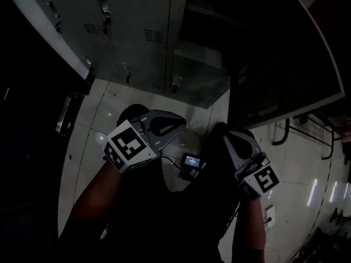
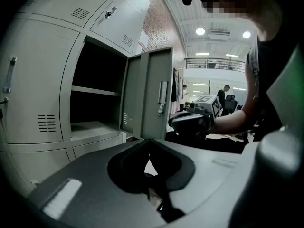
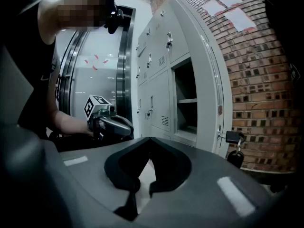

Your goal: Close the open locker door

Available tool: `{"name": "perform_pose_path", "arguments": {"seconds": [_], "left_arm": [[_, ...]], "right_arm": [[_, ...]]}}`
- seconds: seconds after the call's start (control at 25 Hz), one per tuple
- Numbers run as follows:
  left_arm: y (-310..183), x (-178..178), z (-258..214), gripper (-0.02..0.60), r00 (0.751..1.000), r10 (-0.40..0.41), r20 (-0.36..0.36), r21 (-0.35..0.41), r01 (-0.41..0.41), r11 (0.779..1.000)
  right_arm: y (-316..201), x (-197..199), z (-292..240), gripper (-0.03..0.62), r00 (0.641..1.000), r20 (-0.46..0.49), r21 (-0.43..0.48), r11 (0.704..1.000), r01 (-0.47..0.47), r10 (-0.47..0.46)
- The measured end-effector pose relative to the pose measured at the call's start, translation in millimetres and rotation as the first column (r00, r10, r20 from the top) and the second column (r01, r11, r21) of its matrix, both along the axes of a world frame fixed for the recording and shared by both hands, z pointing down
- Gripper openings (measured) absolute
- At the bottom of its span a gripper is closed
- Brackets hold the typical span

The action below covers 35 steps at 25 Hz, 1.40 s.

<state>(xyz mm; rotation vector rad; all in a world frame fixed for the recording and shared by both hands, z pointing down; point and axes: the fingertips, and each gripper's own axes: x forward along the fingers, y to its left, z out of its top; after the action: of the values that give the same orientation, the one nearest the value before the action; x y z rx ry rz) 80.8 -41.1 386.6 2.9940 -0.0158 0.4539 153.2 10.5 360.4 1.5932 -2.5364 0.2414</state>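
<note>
Locker door (image 2: 152,94) stands wide open, ahead and right of both tools. Left tool (image 2: 150,144) and right tool (image 3: 150,141) are closed, empty, well clear. Risk: a hard shove rebounds it; the hanging padlock (image 3: 235,139) may jam.

Locker area: grey lockers (image 2: 33,80), brick wall (image 3: 266,80)

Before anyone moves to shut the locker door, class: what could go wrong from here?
1. The open door stands wide, and the left claw and right claw are both shut; closed tips might slip off the smooth metal when pushing.
2. A padlock hangs beside the compartment; the swinging door might catch it.
</note>
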Motion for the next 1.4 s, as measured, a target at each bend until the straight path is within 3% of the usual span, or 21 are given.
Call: {"name": "perform_pose_path", "arguments": {"seconds": [0.32, 0.56, 0.92, 1.2, 1.4], "left_arm": [[-1, 1, -2, 0.012, 1.0, 0.002, -0.004, 0.007, -0.002, 1.0], [2, -3, 1, 0.012, 1.0, 0.004, 0.002, 0.003, -0.004, 1.0], [0, 0, 0, 0.012, 1.0, 0.001, -0.004, 0.005, -0.001, 1.0], [2, 1, -2, 0.012, 1.0, 0.005, -0.017, 0.006, -0.004, 1.0], [3, 2, -2, 0.012, 1.0, 0.004, -0.017, 0.009, -0.004, 1.0]], "right_arm": [[0, 1, 0, 0.002, 1.0, -0.021, -0.004, 1.0, -0.009, 0.009], [7, 14, -16, 0.002, 0.997, 0.062, 0.052, 0.997, -0.057, 0.053], [37, 46, -50, 0.005, 0.999, 0.031, 0.126, 0.991, -0.044, 0.041], [27, 96, -75, 0.15, 0.991, 0.122, 0.166, 0.984, -0.071, 0.051], [10, 95, -76, 0.207, 0.995, 0.075, 0.165, 0.985, 0.059, -0.072]]}}
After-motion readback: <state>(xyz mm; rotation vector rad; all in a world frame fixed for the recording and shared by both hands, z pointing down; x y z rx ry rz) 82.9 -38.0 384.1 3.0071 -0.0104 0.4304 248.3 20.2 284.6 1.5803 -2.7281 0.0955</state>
